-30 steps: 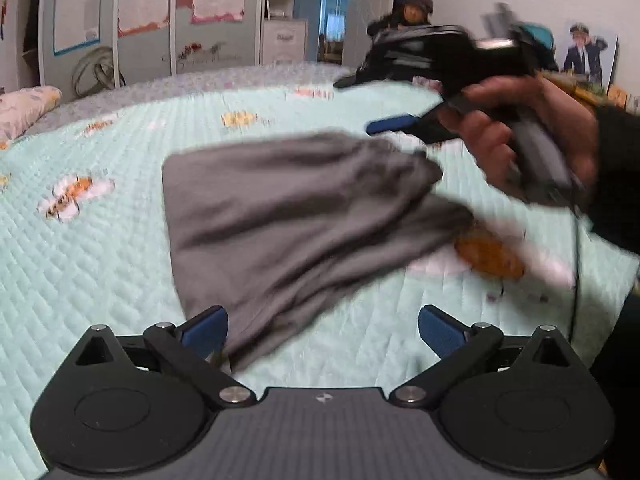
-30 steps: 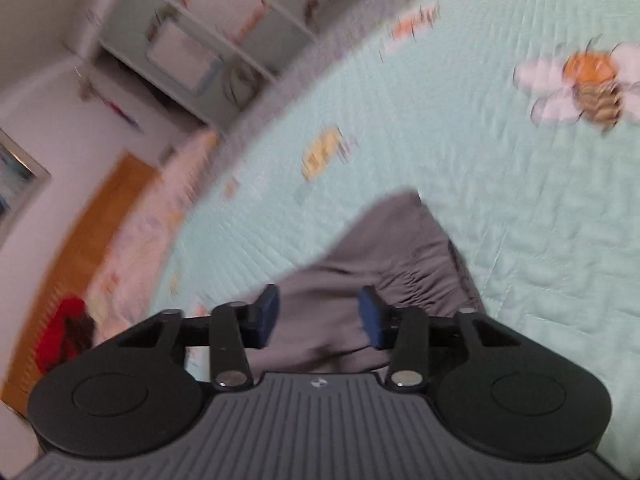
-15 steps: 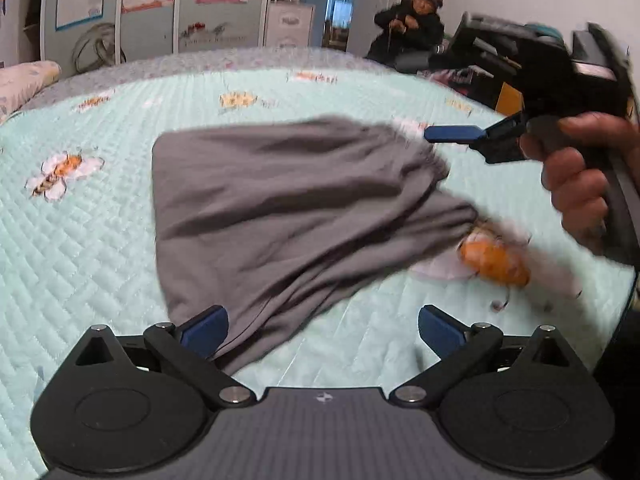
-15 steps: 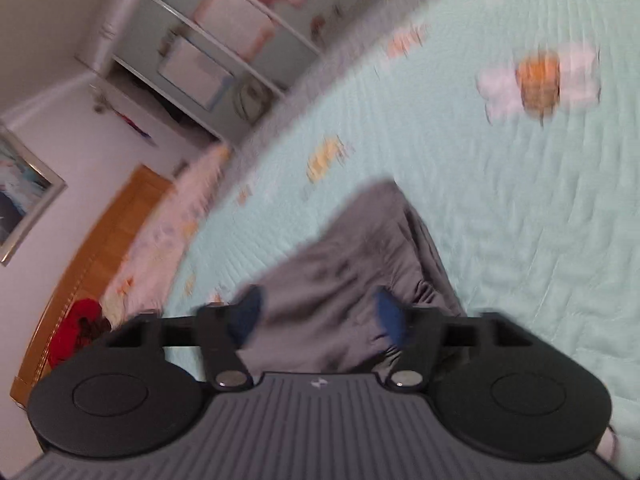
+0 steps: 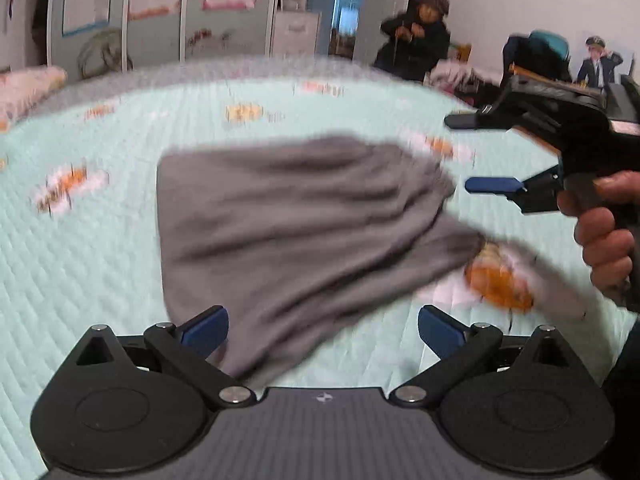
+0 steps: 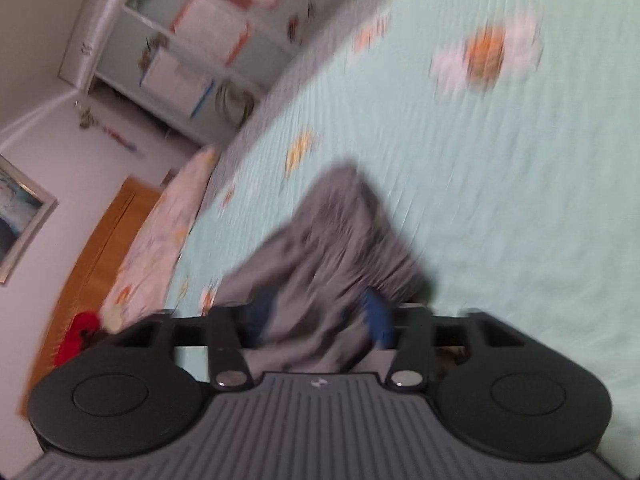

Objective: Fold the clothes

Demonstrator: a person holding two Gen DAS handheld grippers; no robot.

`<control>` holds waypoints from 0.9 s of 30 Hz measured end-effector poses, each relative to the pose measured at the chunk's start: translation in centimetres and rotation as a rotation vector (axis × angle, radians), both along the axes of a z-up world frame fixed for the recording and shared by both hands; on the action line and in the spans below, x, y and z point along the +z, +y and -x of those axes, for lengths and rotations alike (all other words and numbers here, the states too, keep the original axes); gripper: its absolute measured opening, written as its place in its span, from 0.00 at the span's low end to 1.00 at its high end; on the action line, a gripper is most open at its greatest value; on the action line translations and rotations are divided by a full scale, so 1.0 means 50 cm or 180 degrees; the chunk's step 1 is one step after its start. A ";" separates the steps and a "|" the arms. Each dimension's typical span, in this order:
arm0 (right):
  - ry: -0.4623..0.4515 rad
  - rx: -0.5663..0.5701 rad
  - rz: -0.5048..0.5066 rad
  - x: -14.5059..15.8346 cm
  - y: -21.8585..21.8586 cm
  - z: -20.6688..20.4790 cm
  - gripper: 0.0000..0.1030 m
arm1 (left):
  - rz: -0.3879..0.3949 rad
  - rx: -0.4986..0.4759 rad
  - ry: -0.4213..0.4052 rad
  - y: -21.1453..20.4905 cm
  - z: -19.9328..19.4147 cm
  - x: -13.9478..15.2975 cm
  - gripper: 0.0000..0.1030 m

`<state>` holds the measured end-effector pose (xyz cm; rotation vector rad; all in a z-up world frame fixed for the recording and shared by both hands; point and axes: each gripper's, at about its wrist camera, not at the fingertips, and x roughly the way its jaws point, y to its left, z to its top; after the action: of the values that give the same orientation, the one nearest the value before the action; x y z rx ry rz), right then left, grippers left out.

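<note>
A grey garment [image 5: 296,224] lies rumpled on the mint quilted bedspread [image 5: 100,264] with bee prints. My left gripper [image 5: 322,326] is open just above the bed. The garment's near corner reaches in beside its left finger, and nothing is pinched. My right gripper [image 5: 482,152], held in a hand [image 5: 604,232], hovers open just past the garment's right edge. In the blurred right wrist view the garment [image 6: 332,240] sits ahead of and under my right gripper [image 6: 318,314]. Cloth shows between the parted fingers, which are not closed on it.
A seated person [image 5: 416,40] is beyond the far side of the bed. A floral pillow [image 6: 160,240] lies against a wooden headboard [image 6: 100,240], with something red [image 6: 78,332] beside it. Cabinets [image 5: 160,12] line the back wall.
The right gripper has drawn back to the right, off the garment's edge. The garment has stayed spread on the bed. The left gripper has stayed open at the near corner.
</note>
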<state>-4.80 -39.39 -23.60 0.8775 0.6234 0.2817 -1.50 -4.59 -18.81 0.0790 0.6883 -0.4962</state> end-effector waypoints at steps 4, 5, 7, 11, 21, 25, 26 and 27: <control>-0.0365 0.0070 0.0090 0.056 0.023 0.001 0.82 | -0.0076 0.0071 -0.0097 -0.022 -0.056 0.023 0.99; -0.0399 0.0144 0.0129 0.060 0.039 -0.019 0.82 | -0.0096 0.0089 -0.0121 -0.027 -0.070 0.029 0.99; -0.0409 0.0240 0.0139 0.057 0.060 -0.063 0.82 | -0.0098 0.0145 0.0014 -0.029 -0.102 0.015 0.99; -0.0145 0.0208 -0.0057 -0.005 0.044 -0.113 0.77 | -0.0091 0.0224 0.0315 -0.025 -0.145 -0.025 0.99; -0.0085 -0.0005 -0.0295 -0.022 0.006 -0.032 0.87 | 0.0086 0.0342 0.0247 0.011 -0.107 0.012 0.98; -0.0053 -0.0017 -0.0346 -0.007 0.003 0.028 0.83 | 0.0399 0.0405 0.0289 0.053 -0.044 0.049 0.99; -0.0112 -0.0006 -0.0310 0.007 0.010 0.059 0.86 | 0.0473 0.0423 0.0322 0.061 -0.026 0.053 0.99; -0.0154 0.0006 -0.0270 0.018 0.017 0.088 0.87 | 0.0519 0.0451 0.0358 0.067 -0.010 0.055 0.99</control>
<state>-9.18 -38.53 -22.71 0.9490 0.5704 0.3321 -1.00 -1.25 -16.04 -0.1509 0.7552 -0.4210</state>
